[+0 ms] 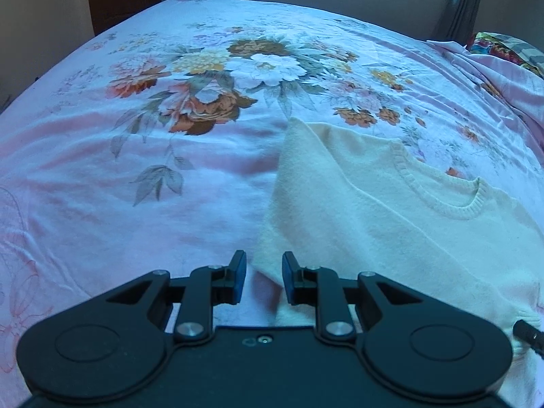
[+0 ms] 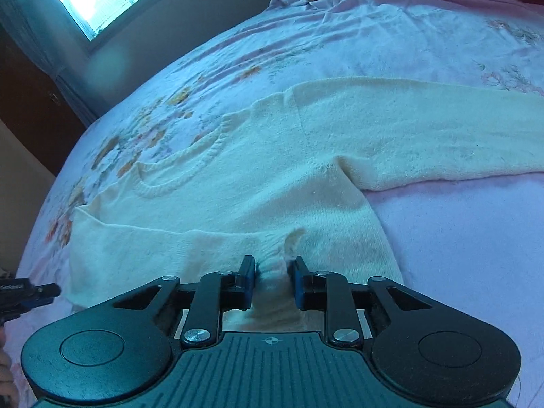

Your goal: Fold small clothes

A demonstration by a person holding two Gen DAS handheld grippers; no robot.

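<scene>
Sweater (image 2: 258, 176), cream knit, lies flat on my floral bedsheet (image 1: 136, 170), one sleeve stretched sideways. My right tongs (image 2: 271, 272) stand narrowly parted around a bunched fold of its hem. My left tongs (image 1: 264, 273) hang narrow and empty over its edge. Curtain (image 1: 465, 3) behind.

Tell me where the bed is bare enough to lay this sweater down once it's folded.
Most free: the floral bedsheet left of the cream sweater, out to the bed's far edge. Also free: the plain pink patch beneath the outstretched sleeve. Crowded: the far right corner, with rumpled sheet and a patterned pillow.
</scene>
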